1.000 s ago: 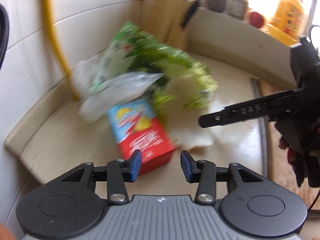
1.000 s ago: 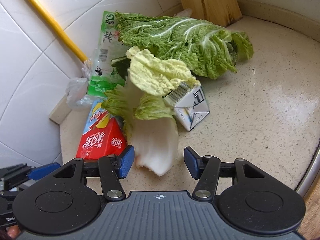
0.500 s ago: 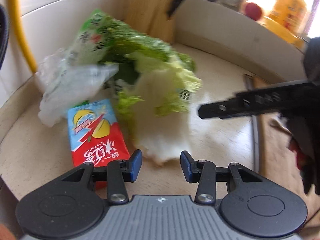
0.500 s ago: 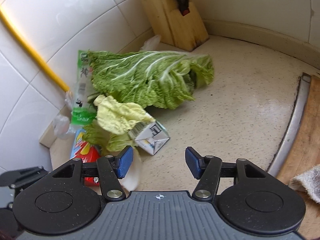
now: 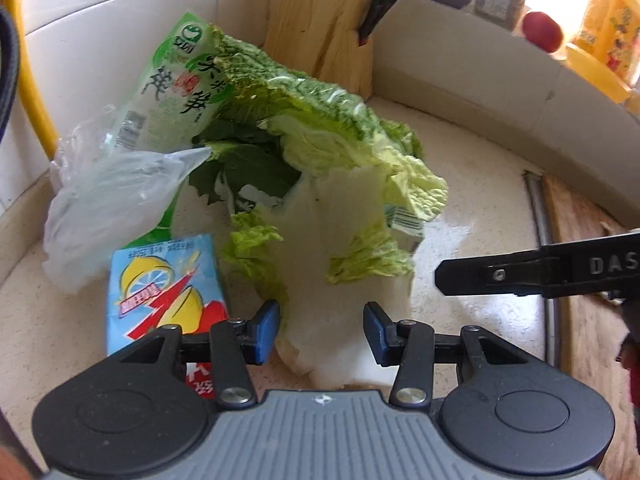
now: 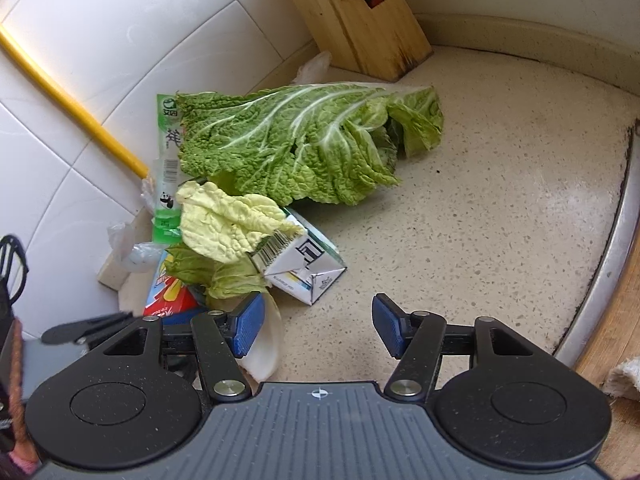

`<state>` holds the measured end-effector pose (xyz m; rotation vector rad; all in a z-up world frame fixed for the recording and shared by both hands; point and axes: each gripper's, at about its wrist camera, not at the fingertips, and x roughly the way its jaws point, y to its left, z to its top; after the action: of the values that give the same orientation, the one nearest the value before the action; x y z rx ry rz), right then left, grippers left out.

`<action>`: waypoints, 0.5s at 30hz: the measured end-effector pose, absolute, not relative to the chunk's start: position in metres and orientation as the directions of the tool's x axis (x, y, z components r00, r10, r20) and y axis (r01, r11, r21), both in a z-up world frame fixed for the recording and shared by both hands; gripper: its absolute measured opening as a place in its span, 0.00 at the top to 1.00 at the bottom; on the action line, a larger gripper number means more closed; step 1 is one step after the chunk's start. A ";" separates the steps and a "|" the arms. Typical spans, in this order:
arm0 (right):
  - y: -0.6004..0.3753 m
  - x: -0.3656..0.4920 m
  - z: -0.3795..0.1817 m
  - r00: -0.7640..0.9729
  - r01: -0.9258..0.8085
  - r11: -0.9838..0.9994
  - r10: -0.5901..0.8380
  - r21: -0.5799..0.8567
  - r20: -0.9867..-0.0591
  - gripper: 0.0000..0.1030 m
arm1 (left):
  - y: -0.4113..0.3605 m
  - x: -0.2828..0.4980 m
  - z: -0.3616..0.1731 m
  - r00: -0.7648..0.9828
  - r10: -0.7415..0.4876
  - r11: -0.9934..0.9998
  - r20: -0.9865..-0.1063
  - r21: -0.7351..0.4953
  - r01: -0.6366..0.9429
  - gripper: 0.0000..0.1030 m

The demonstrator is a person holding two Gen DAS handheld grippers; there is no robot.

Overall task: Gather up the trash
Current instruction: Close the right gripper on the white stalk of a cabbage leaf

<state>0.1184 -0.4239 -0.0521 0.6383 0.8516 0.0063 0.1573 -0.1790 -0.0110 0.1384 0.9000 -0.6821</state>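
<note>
A pile of trash lies in the counter corner. A pale cabbage leaf (image 5: 340, 264) with a white stalk lies between the open jaws of my left gripper (image 5: 320, 332). Beside it are a red and blue drink carton (image 5: 164, 292), a clear plastic bag (image 5: 108, 196), a green snack wrapper (image 5: 176, 88) and a large green cabbage leaf (image 6: 304, 140). A white milk carton (image 6: 304, 268) lies under a yellow-green leaf (image 6: 228, 224). My right gripper (image 6: 316, 328) is open and empty, just short of the milk carton. Its finger (image 5: 520, 274) shows in the left wrist view.
A wooden knife block (image 6: 360, 20) with scissors stands in the back corner. A yellow pipe (image 6: 72, 104) runs along the tiled wall. A metal sink rim (image 6: 612, 248) and wooden board (image 6: 624, 332) lie to the right. Jars and a red fruit (image 5: 542, 30) sit on the ledge.
My left gripper has moved right and closer, from the drink carton to the white cabbage stalk. My right gripper has pulled back from the stalk and shifted right.
</note>
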 end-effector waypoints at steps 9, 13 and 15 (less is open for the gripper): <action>-0.430 0.116 -0.058 0.672 0.256 0.798 0.259 0.545 -0.694 0.35 | -0.175 0.149 -0.007 0.355 -0.558 0.710 -0.750 -0.211 0.672 0.61; -0.431 0.117 -0.064 0.663 0.265 0.779 0.281 0.569 -0.694 0.35 | -0.164 0.156 -0.002 0.429 -0.502 0.770 -0.751 -0.162 0.617 0.60; -0.434 0.116 -0.065 0.667 0.270 0.771 0.282 0.576 -0.690 0.35 | -0.165 0.160 -0.005 0.416 -0.494 0.773 -0.764 -0.165 0.613 0.60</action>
<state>0.1155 -0.4341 -0.0645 0.7130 0.8597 0.0071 0.1601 -0.1649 -0.0046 0.1474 0.9052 -0.6976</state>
